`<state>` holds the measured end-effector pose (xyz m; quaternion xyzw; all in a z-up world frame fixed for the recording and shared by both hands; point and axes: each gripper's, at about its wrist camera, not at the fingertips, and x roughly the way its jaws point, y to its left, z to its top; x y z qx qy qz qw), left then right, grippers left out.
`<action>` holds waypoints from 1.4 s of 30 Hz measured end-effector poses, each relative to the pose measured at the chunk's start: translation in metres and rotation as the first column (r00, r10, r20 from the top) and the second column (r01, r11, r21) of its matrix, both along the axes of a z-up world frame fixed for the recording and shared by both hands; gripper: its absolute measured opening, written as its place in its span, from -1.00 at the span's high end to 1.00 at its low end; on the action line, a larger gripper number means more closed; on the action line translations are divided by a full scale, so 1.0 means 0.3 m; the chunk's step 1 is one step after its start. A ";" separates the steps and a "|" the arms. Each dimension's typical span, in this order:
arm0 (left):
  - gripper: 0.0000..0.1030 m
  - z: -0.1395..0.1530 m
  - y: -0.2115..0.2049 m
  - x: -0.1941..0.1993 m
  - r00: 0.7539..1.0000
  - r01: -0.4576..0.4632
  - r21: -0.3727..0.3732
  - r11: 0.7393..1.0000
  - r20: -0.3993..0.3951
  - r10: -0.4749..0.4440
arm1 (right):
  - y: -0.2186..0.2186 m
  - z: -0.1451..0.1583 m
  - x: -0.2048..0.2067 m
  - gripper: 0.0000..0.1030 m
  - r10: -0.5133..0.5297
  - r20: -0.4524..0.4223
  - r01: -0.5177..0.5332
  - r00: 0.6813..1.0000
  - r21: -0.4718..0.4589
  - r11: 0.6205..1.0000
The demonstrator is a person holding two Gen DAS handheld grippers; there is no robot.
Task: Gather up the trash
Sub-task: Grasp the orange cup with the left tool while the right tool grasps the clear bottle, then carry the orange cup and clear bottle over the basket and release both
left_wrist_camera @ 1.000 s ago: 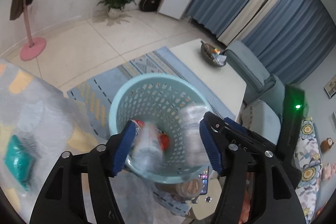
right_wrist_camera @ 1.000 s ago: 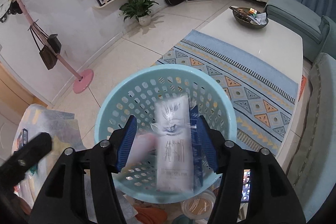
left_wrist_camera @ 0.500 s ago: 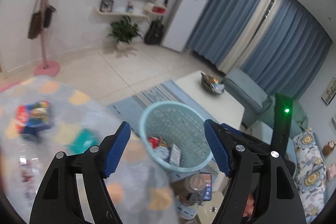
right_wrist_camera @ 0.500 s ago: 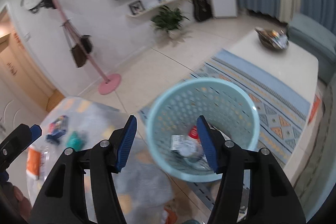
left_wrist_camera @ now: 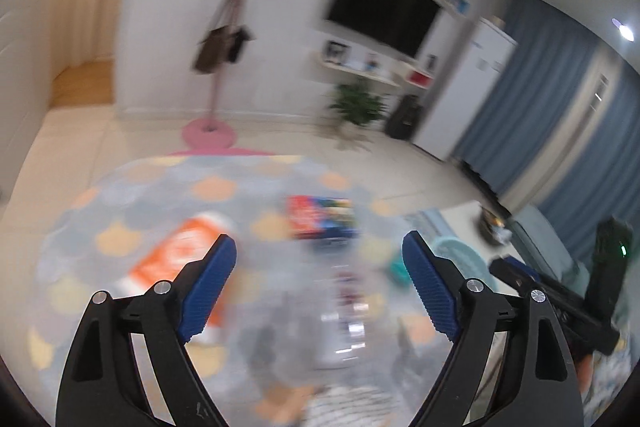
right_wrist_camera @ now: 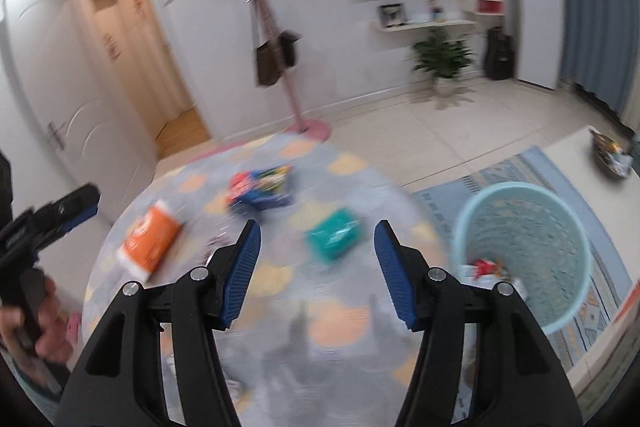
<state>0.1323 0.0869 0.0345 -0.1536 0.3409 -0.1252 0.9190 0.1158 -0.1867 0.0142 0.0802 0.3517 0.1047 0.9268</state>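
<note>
My left tool: jaws opening, nothing between them. My right tool: jaws spread, nothing between them. Both hang above the round surface with the scalloped cloth.

Trash left on the surface, all blurred:
- orange-and-white packet toward the left edge
- red-and-blue packet toward the far edge
- teal packet toward the right edge, the one nearest the basket
- something clear and shiny near the middle, perhaps a wrapper or bottle; I cannot tell which.

The pale blue perforated waste basket stands on the floor off the right edge, on a patterned rug. It already holds a few pieces, one red-topped.

Judgement: partly done. Some trash binned, at least four items remain.
</note>
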 end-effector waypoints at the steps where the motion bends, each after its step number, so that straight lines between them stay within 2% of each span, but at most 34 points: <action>1: -0.62 -0.011 0.047 0.005 1.000 -0.024 -0.009 1.000 -0.015 0.024 | 0.037 -0.008 0.003 -0.08 0.017 -0.008 -0.017 1.000 -0.007 1.000; 3: -0.62 -0.037 0.139 0.017 0.997 -0.072 -0.009 0.997 -0.035 0.072 | 0.107 -0.026 0.018 -0.09 0.045 -0.025 -0.046 0.999 -0.017 0.999; 7: -0.67 -0.116 0.221 0.084 0.988 -0.071 0.033 0.997 -0.134 0.074 | 0.231 -0.085 0.059 -0.12 0.091 -0.097 -0.094 0.991 -0.023 0.995; 14: -0.67 -0.216 0.211 0.172 0.978 0.040 0.092 0.995 -0.206 -0.020 | 0.330 -0.194 0.147 -0.19 0.144 -0.263 -0.132 0.954 0.061 0.989; 17: -0.67 -0.259 0.199 0.225 0.964 0.088 0.114 0.990 -0.262 -0.056 | 0.366 -0.221 0.174 -0.24 0.145 -0.307 -0.133 0.941 0.061 0.989; 19: -0.68 -0.280 0.174 0.252 0.952 0.112 0.165 0.980 -0.299 -0.058 | 0.385 -0.237 0.194 -0.26 0.122 -0.332 -0.117 0.935 0.034 0.993; 21: -0.68 -0.299 0.140 0.277 0.941 0.145 0.236 0.961 -0.332 -0.061 | 0.395 -0.255 0.212 -0.27 0.102 -0.358 -0.103 0.928 0.016 0.995; 24: -0.67 -0.317 0.098 0.295 0.928 0.186 0.303 0.934 -0.367 -0.066 | 0.406 -0.285 0.245 -0.27 0.082 -0.391 -0.088 0.917 0.003 0.996; 26: -0.59 -0.328 0.075 0.298 0.926 0.202 0.354 0.913 -0.374 -0.060 | 0.416 -0.302 0.260 -0.27 0.078 -0.408 -0.087 0.910 -0.003 0.996; 28: -0.52 -0.327 0.063 0.292 0.929 0.208 0.377 0.903 -0.364 -0.062 | 0.421 -0.314 0.272 -0.27 0.076 -0.418 -0.088 0.905 -0.010 0.996; 31: -0.44 -0.306 0.068 0.262 0.945 0.199 0.358 0.912 -0.317 -0.082 | 0.428 -0.308 0.269 -0.17 0.077 -0.401 -0.100 0.913 -0.037 0.994; 33: -0.43 -0.264 0.095 0.229 0.964 0.170 0.284 0.944 -0.245 -0.100 | 0.428 -0.304 0.258 -0.11 0.095 -0.385 -0.119 0.918 -0.037 0.992; 35: -0.43 -0.209 0.130 0.174 0.984 0.135 0.200 0.970 -0.138 -0.109 | 0.413 -0.289 0.233 -0.10 0.109 -0.350 -0.123 0.931 -0.018 0.992; 37: -0.43 -0.151 0.151 0.103 0.994 0.111 0.143 0.984 -0.002 -0.112 | 0.397 -0.264 0.200 -0.09 0.137 -0.294 -0.138 0.946 0.017 0.990; 38: -0.43 -0.103 0.166 0.034 0.984 0.105 0.091 0.990 0.133 -0.117 | 0.390 -0.249 0.180 -0.09 0.142 -0.266 -0.143 0.953 0.017 0.990; 40: -0.43 -0.046 0.169 -0.045 0.964 0.054 0.048 0.997 0.258 -0.065 | 0.382 -0.216 0.136 -0.09 0.148 -0.184 -0.151 0.972 0.001 0.989; 42: -0.43 -0.015 0.165 -0.107 0.939 0.018 0.028 0.999 0.343 -0.026 | 0.382 -0.187 0.097 -0.09 0.140 -0.116 -0.145 0.983 -0.040 0.989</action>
